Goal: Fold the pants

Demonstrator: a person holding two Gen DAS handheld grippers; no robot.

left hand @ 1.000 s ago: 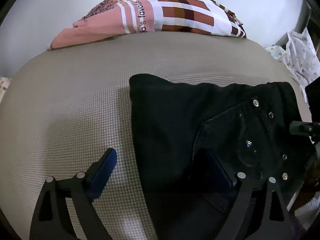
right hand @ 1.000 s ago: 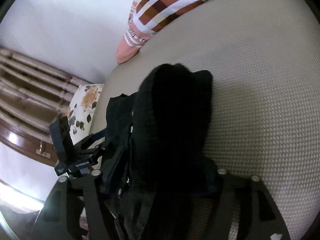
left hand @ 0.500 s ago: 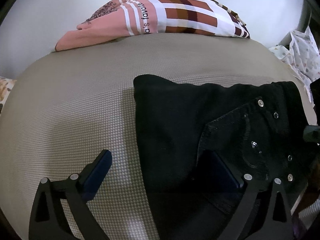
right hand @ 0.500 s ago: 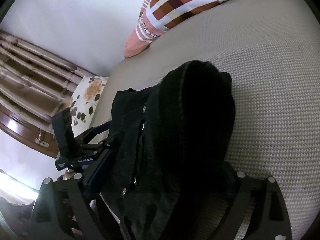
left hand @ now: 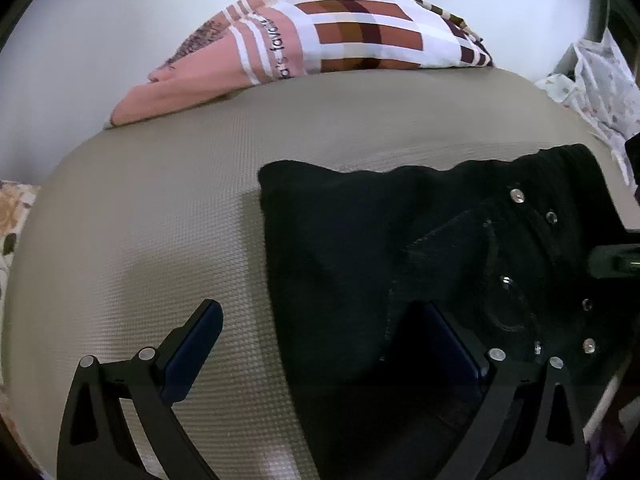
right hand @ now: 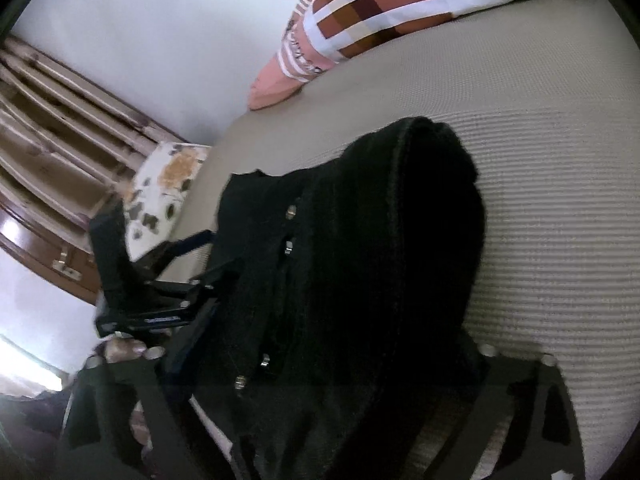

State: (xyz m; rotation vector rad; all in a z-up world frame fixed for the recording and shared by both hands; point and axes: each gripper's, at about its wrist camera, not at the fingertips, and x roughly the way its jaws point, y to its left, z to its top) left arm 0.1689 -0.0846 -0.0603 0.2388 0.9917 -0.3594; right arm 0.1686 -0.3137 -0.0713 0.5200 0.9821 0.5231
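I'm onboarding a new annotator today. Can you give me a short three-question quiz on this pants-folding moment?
1. True or false: the left gripper has its fingers spread wide.
2. Multiple choice: the black pants lie on A) a wooden floor, B) a beige textured bed cover, C) a glass table.
3. Fill in: at the far edge of the bed lies a pink, white and brown checked ____.

Key
1. True; one finger is over the cover, the other over the pants.
2. B
3. pillow
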